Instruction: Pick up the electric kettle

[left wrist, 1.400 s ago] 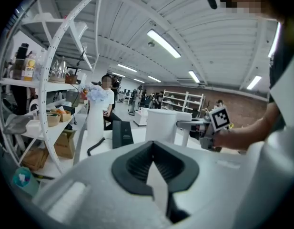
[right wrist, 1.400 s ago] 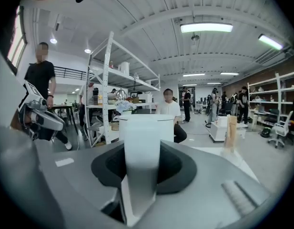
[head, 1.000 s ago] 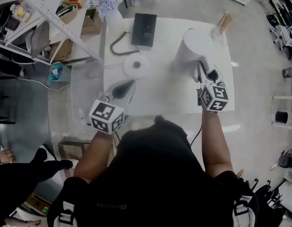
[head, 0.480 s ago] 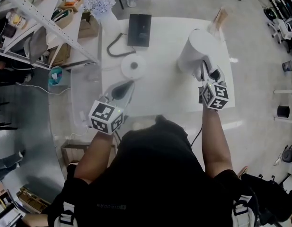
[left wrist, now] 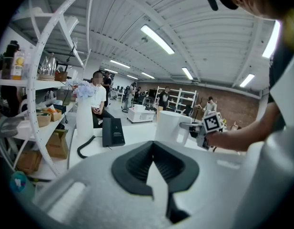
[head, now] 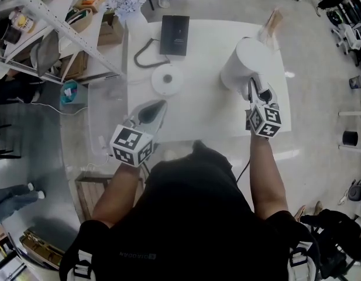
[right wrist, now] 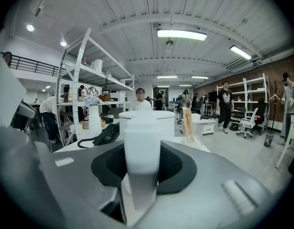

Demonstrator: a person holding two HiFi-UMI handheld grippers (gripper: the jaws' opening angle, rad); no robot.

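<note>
The white electric kettle (head: 246,60) stands upright on the right part of the white table (head: 203,116). My right gripper (head: 254,90) is at its near side, shut on the kettle's white handle (right wrist: 142,149), which fills the gap between the dark pads. The kettle's body (right wrist: 147,119) rises just behind the handle. My left gripper (head: 150,111) hovers low over the table's front left, far from the kettle (left wrist: 171,127), its jaws (left wrist: 153,149) shut on nothing.
The kettle's round white base (head: 167,79) lies at the table's middle, with a black phone (head: 176,35) and its cord behind it. A white vase with flowers (head: 126,7) stands at the back left, a wooden item (head: 272,22) at the back right. A metal shelf rack (head: 45,22) stands left.
My right gripper has edged a little forward and down on the kettle's handle. The left gripper has kept still. A person at the lower left has walked off.
</note>
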